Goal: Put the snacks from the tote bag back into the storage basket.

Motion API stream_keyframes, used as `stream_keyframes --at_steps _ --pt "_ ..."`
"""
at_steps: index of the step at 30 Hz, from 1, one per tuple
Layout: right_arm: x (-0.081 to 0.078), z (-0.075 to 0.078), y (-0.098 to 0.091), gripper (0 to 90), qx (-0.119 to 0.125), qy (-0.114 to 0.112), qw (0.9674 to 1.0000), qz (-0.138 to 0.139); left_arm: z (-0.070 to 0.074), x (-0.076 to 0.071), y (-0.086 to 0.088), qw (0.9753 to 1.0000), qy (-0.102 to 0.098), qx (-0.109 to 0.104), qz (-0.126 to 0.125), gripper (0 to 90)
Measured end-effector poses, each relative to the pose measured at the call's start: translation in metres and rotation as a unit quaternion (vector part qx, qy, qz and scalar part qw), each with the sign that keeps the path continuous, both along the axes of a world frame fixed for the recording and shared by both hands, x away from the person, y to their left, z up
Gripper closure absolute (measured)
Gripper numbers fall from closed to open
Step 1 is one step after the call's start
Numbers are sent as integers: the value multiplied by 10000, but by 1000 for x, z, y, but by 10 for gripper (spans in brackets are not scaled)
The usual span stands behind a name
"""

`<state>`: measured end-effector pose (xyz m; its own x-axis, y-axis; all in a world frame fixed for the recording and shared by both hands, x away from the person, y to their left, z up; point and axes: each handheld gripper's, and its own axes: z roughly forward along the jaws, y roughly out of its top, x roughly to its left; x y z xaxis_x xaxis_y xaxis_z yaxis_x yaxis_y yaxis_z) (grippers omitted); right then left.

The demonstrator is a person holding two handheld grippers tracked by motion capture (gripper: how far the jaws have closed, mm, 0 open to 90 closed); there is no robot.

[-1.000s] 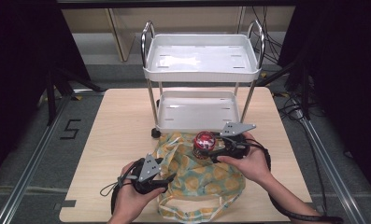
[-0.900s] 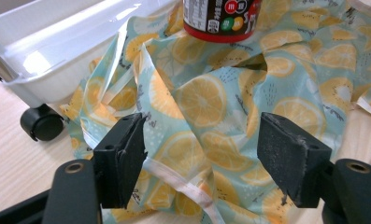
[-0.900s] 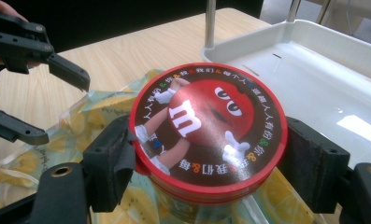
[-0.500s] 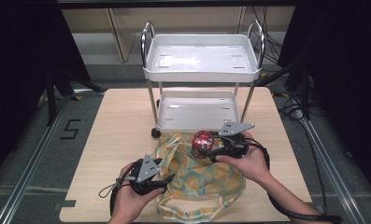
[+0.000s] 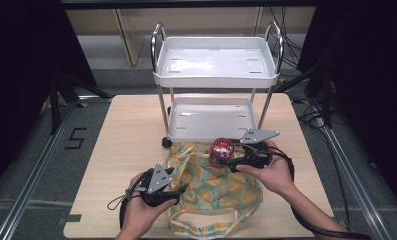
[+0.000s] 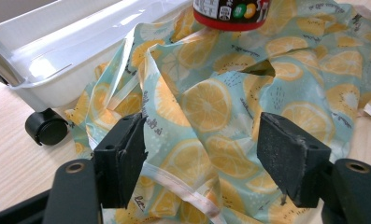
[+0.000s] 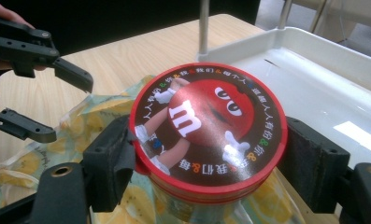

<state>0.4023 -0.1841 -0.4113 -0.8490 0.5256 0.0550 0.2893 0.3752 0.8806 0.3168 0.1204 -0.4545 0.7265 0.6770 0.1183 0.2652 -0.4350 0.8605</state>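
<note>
Right hand-held gripper (image 7: 206,154) clamps the rigid, smooth red-lidded jar (image 7: 209,135) by its lid rim above the limp bag (image 6: 230,121), while the left hand-held gripper (image 6: 202,154) stands open over the bag's cloth.

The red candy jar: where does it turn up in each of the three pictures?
High view: red candy jar right of centre, above the fruit-print bag.
Left gripper view: its base at the top edge.
Right gripper view: its lid fills the centre.
Shared landmark: white cart.
</note>
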Motion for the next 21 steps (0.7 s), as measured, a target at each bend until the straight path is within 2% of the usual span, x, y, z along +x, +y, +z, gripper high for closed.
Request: stream_keyframes --at_steps 1,2,3,5,6,7,9,10,12,14,15,16,17,18,21 --pt "1 0 -1 262 5 -95 9999 -47 -1 -1 0 10000 45 -84 12 321" --pt "2 1 -2 262 -26 -82 10000 -7 -2 0 0 10000 -25 -5 -58 320" --pt "2 0 -2 262 31 -97 9999 -95 -2 0 0 10000 -25 -5 -58 321" --pt "5 2 -4 262 11 -128 9999 -77 -2 0 1 9999 -10 89 -44 321" --pt "6 2 -3 262 51 -229 9996 -126 -2 0 2 10000 -10 51 -19 323" --pt "3 4 -4 262 34 -13 9998 -183 -2 0 1 10000 25 -45 36 323" --pt "4 4 -5 262 12 -9 9999 -143 0 1 3 10000 -61 6 21 323" --pt "4 4 -4 262 68 -106 9998 -163 0 2 3 10000 -49 29 16 323" --pt "4 4 -5 262 40 -28 9998 -168 -1 2 2 9999 38 -76 55 324" --pt "5 4 -6 262 31 -58 9998 -181 -1 2 2 9999 47 -73 56 323" --pt "6 5 -7 262 0 -64 9999 -139 -1 2 3 10000 -20 -17 23 323" --pt "8 5 -7 262 14 -273 9995 -172 -1 2 3 10000 -56 -9 33 323" --pt "8 6 -8 262 14 -304 9994 -186 -1 2 3 10000 -65 -8 36 323" --pt "7 7 -7 262 40 -160 9997 -186 -1 2 4 10000 -54 -2 62 323" --pt "8 8 -7 262 55 -214 9996 -189 -1 1 4 9999 -21 -42 138 323"
